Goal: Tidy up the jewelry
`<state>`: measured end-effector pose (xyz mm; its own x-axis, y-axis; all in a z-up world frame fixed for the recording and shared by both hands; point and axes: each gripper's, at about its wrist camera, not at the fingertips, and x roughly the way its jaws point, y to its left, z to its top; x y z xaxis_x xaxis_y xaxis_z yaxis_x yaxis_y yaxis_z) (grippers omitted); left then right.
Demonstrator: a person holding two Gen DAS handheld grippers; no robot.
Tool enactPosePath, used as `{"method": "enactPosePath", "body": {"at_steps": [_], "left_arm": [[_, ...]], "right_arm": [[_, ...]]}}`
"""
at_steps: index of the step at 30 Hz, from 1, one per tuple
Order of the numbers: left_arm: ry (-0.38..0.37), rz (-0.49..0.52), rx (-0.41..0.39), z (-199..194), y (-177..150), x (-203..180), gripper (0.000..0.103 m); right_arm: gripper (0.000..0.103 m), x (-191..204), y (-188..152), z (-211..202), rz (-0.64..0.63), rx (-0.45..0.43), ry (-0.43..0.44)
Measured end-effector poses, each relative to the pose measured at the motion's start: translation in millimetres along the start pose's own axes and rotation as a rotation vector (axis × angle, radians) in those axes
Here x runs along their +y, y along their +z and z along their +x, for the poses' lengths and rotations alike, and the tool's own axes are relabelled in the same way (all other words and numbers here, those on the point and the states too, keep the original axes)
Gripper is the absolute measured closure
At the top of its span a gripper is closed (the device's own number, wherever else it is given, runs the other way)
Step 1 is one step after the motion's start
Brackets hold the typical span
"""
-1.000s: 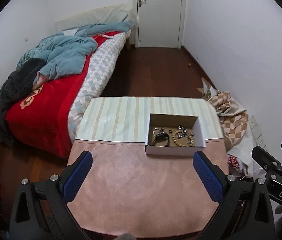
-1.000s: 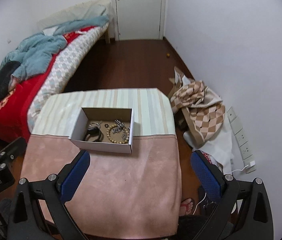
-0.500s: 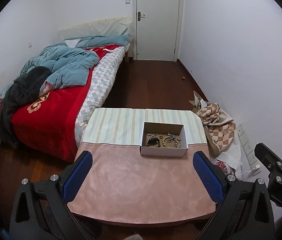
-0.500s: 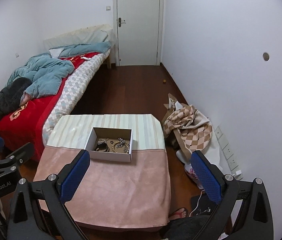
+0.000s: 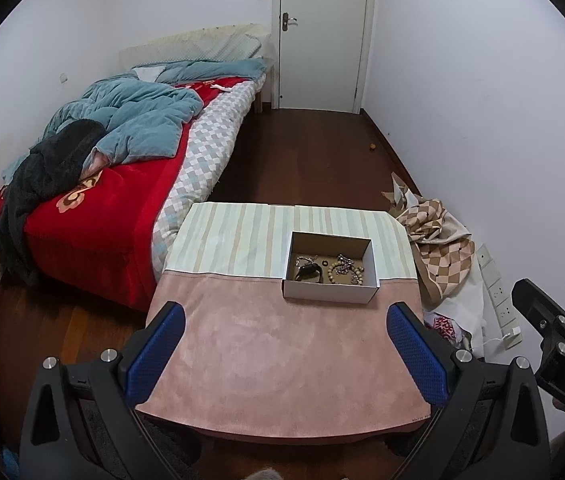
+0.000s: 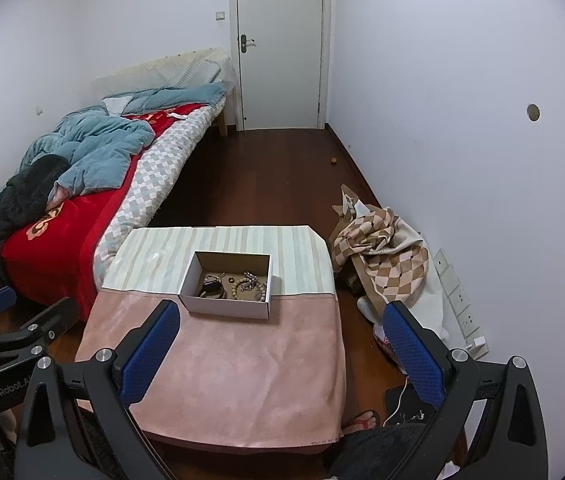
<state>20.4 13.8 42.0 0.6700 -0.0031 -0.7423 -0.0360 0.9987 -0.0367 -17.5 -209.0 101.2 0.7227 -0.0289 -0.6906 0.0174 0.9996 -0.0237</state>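
Observation:
An open white cardboard box [image 5: 328, 293] sits mid-table where the striped cloth meets the pink cloth [image 5: 282, 360]. Inside lie a black band [image 5: 309, 272], a wooden bead bracelet [image 5: 336, 271], a silver chain [image 5: 344, 259] and a small ring [image 5: 323, 263]. My left gripper [image 5: 284, 316] hangs open above the pink cloth, short of the box, holding nothing. The right gripper [image 6: 280, 312] is open too, near the box [image 6: 224, 309], and empty. The beads [image 6: 242, 292] and black band [image 6: 212, 287] show in the right wrist view as well.
A bed [image 5: 82, 208] with red and blue bedding runs along the left. A checked cloth bundle [image 6: 382, 264] lies on the floor right of the table, below wall sockets [image 6: 458, 300]. A sandalled foot [image 6: 362, 420] is by the table's near corner. A shut door [image 5: 318, 32] is at the far end.
Both grippers have drawn back and up from the table, mostly in the first half second. The box looks smaller and farther. Both stay open and empty.

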Motion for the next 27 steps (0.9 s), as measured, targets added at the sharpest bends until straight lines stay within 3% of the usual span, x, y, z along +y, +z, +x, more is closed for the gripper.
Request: {"method": "enactPosePath", "body": {"at_steps": [7, 17, 27], "left_arm": [[0.040, 0.007, 0.009, 27.9, 18.0, -4.5, 0.000], [0.054, 0.028, 0.103, 74.5, 36.5, -9.7, 0.000], [0.016, 0.024, 0.174, 85.5, 57.2, -12.3, 0.000]], "right_arm": [[0.000, -1.6, 16.1, 39.6, 0.011, 0.037, -0.018], [0.000, 2.5, 37.4, 104.9, 0.001, 0.131, -0.032], [0.000, 7.2, 57.0, 124.1, -0.006, 0.191, -0.021]]}}
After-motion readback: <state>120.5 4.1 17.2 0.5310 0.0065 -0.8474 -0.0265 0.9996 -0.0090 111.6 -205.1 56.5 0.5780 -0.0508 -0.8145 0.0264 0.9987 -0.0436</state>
